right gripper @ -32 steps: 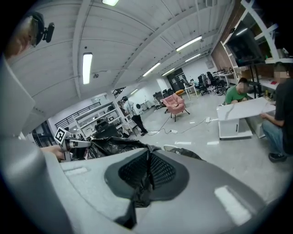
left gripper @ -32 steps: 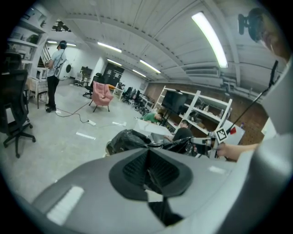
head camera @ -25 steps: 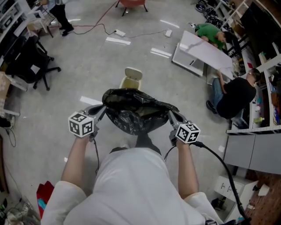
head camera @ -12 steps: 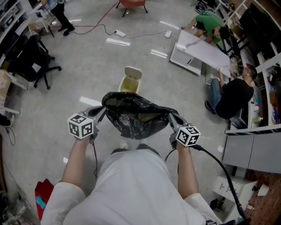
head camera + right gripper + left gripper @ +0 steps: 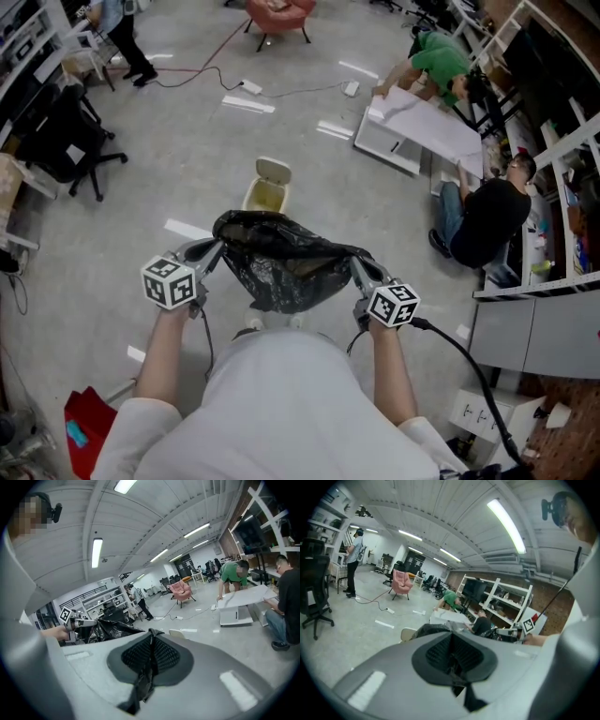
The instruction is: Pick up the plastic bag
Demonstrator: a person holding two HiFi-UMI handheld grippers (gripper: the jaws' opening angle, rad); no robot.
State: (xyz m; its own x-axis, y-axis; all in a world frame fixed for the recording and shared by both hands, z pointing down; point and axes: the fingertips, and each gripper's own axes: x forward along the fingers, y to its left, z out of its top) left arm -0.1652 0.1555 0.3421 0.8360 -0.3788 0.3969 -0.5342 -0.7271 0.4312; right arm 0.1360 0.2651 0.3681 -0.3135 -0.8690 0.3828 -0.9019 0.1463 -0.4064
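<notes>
Black crinkled plastic bag [image 5: 286, 265], sagging, glossy

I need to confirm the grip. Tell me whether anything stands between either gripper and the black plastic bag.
Nothing visible does. The left gripper and the right gripper are each shut on the rim of the black crinkled plastic bag, with black film pinched between their pads. The bag hangs stretched between them.

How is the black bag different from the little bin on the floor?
The plastic bag is black and crinkly; the bin is beige and stiff. The plastic bag hangs in the air, pinched by the left gripper and the right gripper; the bin stands on the floor. Both look open at the top.
</notes>
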